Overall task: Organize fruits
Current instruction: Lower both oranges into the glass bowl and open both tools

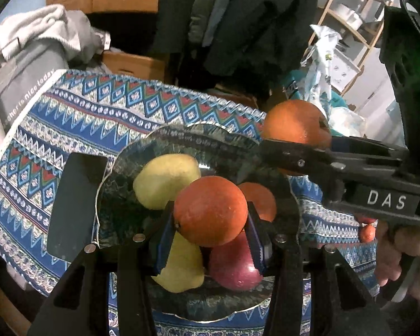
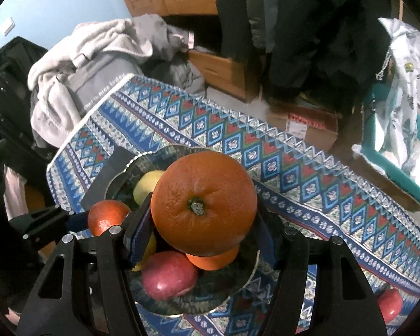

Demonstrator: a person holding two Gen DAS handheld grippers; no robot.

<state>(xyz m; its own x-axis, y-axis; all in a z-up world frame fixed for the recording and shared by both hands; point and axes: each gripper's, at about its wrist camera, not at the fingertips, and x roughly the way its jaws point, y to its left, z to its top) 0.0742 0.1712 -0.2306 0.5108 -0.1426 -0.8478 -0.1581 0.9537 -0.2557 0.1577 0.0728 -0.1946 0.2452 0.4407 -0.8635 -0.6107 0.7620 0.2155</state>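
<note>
My left gripper (image 1: pixel 210 215) is shut on a small orange (image 1: pixel 210 207) just above a scalloped glass dish (image 1: pixel 117 162). The dish holds two yellow fruits (image 1: pixel 165 179), a red apple (image 1: pixel 235 268) and another orange (image 1: pixel 261 198). My right gripper (image 2: pixel 204 207) is shut on a big orange (image 2: pixel 203 196), stem end facing the camera, over the same dish (image 2: pixel 250 274). The left wrist view shows the right gripper (image 1: pixel 294 140) with that big orange (image 1: pixel 294 123) over the dish's far right rim. The right wrist view shows the left gripper (image 2: pixel 98 221) with its small orange (image 2: pixel 107 218) at the left.
A blue patterned cloth (image 2: pixel 294 173) covers the table. A flat black slab (image 1: pixel 72 204) lies left of the dish. A red apple (image 2: pixel 389 302) and small red fruits (image 1: pixel 366 232) lie on the cloth at the right. Clothes, a cardboard box (image 2: pixel 305 128) and shelves stand beyond the far edge.
</note>
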